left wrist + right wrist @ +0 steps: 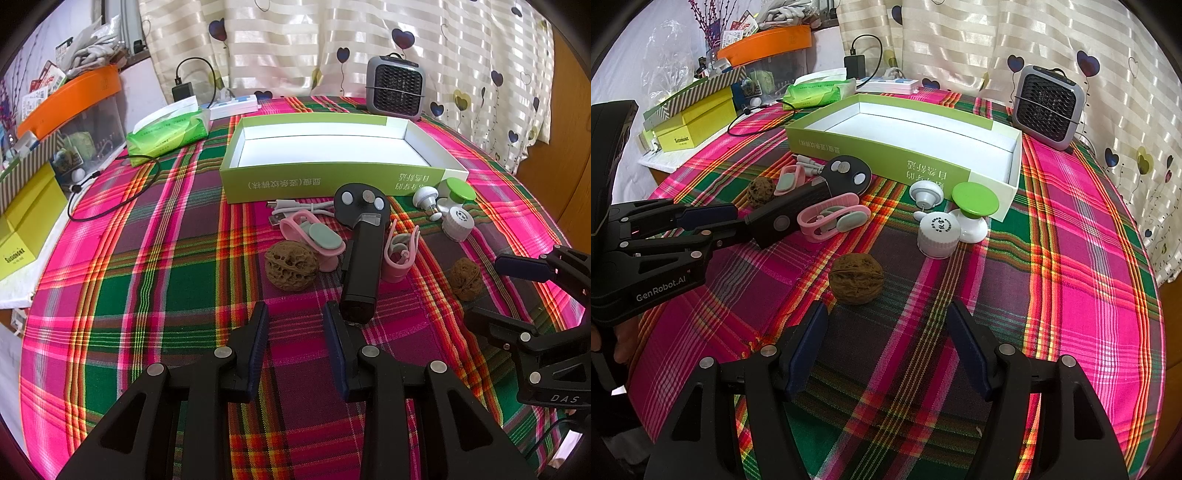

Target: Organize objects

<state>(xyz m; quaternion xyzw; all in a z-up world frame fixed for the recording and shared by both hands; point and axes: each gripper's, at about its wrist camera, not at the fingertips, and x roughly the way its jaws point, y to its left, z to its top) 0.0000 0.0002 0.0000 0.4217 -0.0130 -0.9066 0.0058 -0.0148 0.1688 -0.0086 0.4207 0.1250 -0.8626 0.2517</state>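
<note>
Two handheld grippers hover over a plaid-covered surface. The left gripper has its jaws released with nothing between them; a black handheld device lies just beyond, at 1 o'clock. The right gripper also has its jaws released, with a walnut just ahead at 11 o'clock. An empty green box sits at 12 o'clock behind pink clips, a white cap and a second walnut.
</note>
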